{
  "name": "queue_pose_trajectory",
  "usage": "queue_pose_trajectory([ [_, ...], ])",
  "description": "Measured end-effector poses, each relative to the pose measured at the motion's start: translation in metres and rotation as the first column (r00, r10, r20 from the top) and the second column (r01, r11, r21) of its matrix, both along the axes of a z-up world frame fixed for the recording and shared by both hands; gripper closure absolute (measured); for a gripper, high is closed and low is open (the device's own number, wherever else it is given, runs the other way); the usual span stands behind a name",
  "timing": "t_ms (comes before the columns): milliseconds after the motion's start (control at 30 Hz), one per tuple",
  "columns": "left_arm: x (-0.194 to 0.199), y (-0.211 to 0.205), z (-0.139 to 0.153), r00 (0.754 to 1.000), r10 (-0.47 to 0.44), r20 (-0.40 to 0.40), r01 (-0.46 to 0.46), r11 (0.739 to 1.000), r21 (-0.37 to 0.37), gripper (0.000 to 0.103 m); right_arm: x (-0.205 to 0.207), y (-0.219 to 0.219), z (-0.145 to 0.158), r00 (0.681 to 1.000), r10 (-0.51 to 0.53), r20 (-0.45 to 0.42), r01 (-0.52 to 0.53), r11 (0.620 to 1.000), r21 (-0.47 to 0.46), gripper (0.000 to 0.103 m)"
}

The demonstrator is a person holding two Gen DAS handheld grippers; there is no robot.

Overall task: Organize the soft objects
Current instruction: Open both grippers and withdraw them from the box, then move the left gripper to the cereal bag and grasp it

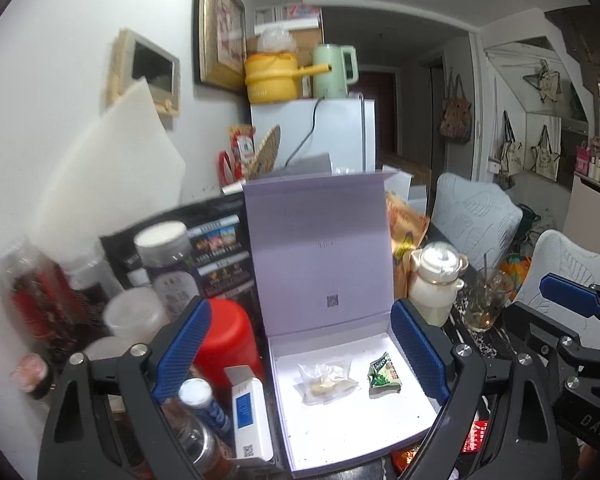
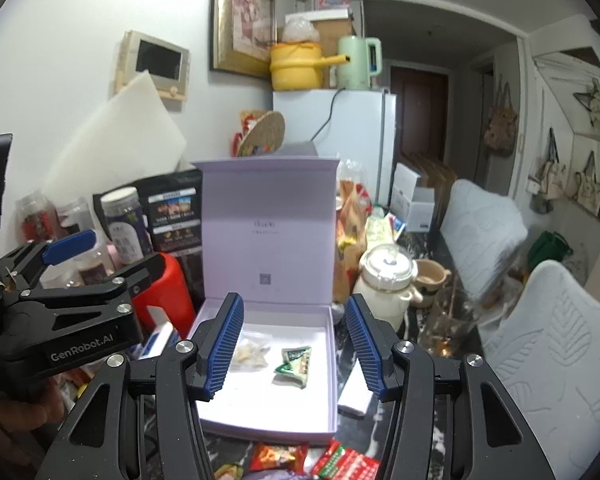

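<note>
Nearest the right wrist camera, a few snack packets (image 2: 278, 456) in red and orange wrappers lay on the dark tabletop, just in front of the box. Above them the right gripper (image 2: 296, 346) stood with its blue-padded jaws spread wide and nothing between them. The left gripper (image 1: 300, 354) was spread just as wide and equally empty, framing the open lavender box (image 1: 414, 436). On the box's white floor lay two soft packets, near each other but apart: a clear packet (image 1: 327, 383) with pale contents to the left and a green packet (image 1: 385, 374) to the right. The lid (image 1: 320, 248) stood upright behind them (its inner face bore a small printed code). Left of the box were a red canister (image 1: 224, 344) and several jars; right of it, a cream pot (image 1: 436, 284). A white fridge (image 1: 340, 136) stood farthest back.
</note>
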State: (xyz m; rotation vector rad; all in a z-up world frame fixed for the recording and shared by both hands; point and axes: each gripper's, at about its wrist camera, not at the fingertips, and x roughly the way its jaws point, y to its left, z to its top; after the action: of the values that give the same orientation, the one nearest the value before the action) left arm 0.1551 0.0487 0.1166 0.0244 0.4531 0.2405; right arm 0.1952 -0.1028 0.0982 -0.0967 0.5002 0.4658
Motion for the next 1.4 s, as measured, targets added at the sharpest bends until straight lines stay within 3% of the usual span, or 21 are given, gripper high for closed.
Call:
queue_pose_trajectory([
  [200,-0.035,-0.010,0.015,0.999,-0.033,0.036,0.032,0.999,0.010,0.011,-0.030,-0.009,0.015,0.999,-0.013,0.032,0.013,1.000,0.003,0.043],
  [267,-0.045,-0.013,0.016,0.998,-0.048,0.039,0.047,0.999,0.012,0.009,-0.044,-0.013,0.018,0.999,-0.021,0.043,0.021,1.000,0.003,0.031],
  [333,-0.056,-0.016,0.017,0.997,-0.059,0.047,0.059,0.998,0.015,0.001,-0.058,-0.017,0.020,0.998,-0.027,0.061,0.027,1.000,0.007,0.025],
  [467,-0.080,-0.023,0.018,0.995,-0.066,0.074,0.063,0.997,0.037,0.000,-0.082,-0.022,0.022,0.996,-0.049,0.077,0.049,0.999,0.000,0.016],
  [900,-0.136,-0.044,-0.008,0.982,-0.184,0.044,0.182,0.982,0.047,0.000,-0.154,-0.033,0.000,0.992,-0.101,0.073,0.102,0.994,-0.022,0.011],
  [1133,-0.150,-0.041,-0.028,0.980,-0.200,-0.001,0.200,0.979,-0.035,0.000,-0.180,-0.038,-0.020,0.992,-0.117,0.048,0.119,0.992,-0.029,0.011],
  [1400,-0.156,-0.039,-0.061,0.977,-0.205,-0.059,0.202,0.977,-0.061,0.000,-0.193,-0.043,-0.047,0.990,-0.143,0.002,0.143,0.988,-0.051,0.011],
])
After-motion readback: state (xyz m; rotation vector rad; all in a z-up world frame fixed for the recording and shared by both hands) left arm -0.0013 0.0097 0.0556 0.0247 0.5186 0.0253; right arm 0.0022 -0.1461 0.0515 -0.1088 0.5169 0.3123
